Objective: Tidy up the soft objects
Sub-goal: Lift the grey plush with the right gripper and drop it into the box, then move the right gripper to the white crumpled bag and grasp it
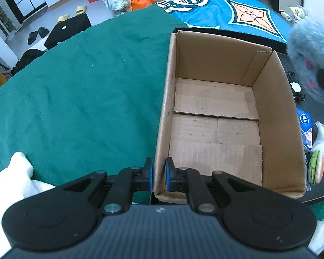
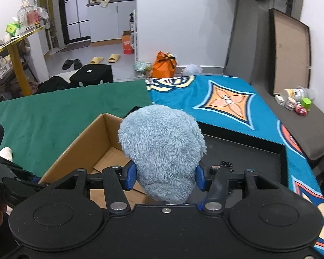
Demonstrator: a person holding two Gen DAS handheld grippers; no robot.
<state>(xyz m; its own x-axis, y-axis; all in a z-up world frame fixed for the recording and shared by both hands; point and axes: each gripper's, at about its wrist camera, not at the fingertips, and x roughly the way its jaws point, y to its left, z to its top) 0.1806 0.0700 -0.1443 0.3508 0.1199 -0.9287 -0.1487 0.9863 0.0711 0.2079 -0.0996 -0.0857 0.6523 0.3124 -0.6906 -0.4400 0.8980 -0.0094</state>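
While our left gripper (image 1: pixel 159 176) pinched the near left wall of the open brown cardboard box (image 1: pixel 278 116), its blue pads nearly together with the cardboard edge between them, our right gripper (image 2: pixel 166 178) held the fluffy grey-blue plush toy (image 2: pixel 162 146) clamped between its blue-padded fingers (image 2: pixel 131 176). We saw the toy hanging in the air near the box's right side, above the black tray (image 2: pixel 248 151), with its pink markings visible from the left wrist view. The box floor showed only bare cardboard flaps. It rested at the edge of the dark green cloth (image 1: pixel 86 82), with a blue patterned cloth (image 2: pixel 226 99) beyond. A white fleecy fabric (image 1: pixel 15 181) lay on the green cloth just beside our left gripper.
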